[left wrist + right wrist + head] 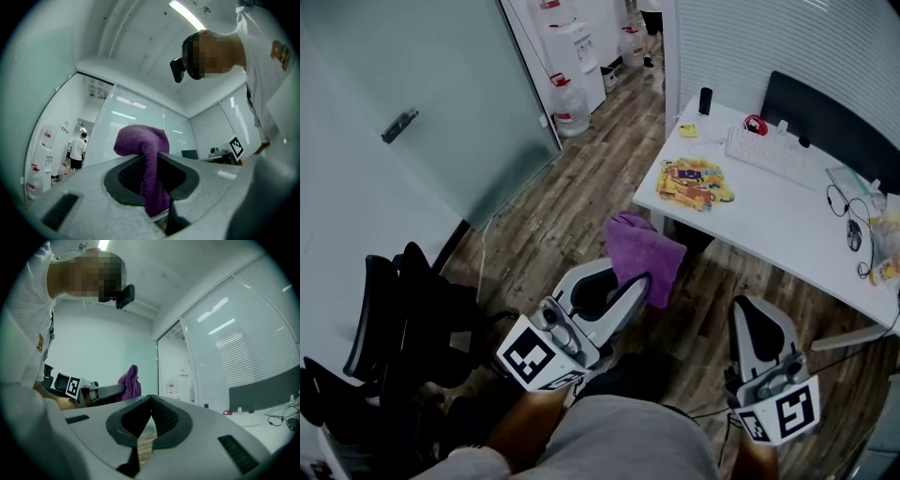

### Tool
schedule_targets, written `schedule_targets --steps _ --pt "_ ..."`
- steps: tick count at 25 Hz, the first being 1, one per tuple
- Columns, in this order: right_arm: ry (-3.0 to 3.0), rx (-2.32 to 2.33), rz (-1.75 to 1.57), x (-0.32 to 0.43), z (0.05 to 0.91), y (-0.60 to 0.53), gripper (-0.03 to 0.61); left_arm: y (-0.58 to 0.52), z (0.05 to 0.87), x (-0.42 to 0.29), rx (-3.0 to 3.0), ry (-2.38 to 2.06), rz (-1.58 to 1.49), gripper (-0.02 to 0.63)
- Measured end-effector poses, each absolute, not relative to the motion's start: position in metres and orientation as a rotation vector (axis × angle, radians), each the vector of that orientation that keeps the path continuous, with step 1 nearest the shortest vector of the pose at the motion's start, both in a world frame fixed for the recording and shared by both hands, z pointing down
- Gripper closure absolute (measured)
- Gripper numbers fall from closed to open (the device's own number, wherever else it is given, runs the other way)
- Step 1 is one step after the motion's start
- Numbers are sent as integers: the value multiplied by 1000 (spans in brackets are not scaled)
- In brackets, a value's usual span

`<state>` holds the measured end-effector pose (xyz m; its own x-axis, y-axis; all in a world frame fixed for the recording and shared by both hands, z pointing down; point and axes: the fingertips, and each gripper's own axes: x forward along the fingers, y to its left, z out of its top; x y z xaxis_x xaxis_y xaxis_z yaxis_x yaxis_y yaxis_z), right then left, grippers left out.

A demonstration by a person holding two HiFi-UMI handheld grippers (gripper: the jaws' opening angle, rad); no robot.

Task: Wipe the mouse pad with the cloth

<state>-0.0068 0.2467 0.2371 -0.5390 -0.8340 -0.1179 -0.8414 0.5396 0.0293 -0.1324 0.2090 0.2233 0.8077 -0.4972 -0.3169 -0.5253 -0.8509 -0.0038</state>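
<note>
While aloft, cloth (645,248) within left claw (630,287).

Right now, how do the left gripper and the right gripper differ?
The left gripper is shut on the purple cloth; the right gripper is shut on nothing. In the head view the left gripper slants rightward, the right gripper points straight up-frame. Both hang over floor, short of the desk.

Head cam down; all see cloth (645,248).
</note>
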Motion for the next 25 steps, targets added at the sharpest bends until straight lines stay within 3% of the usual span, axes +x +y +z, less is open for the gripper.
schedule_targets --steps 25 --pt "2661 -1654 20 -19 257 65 568 15 239 -148 -3003 700 497 537"
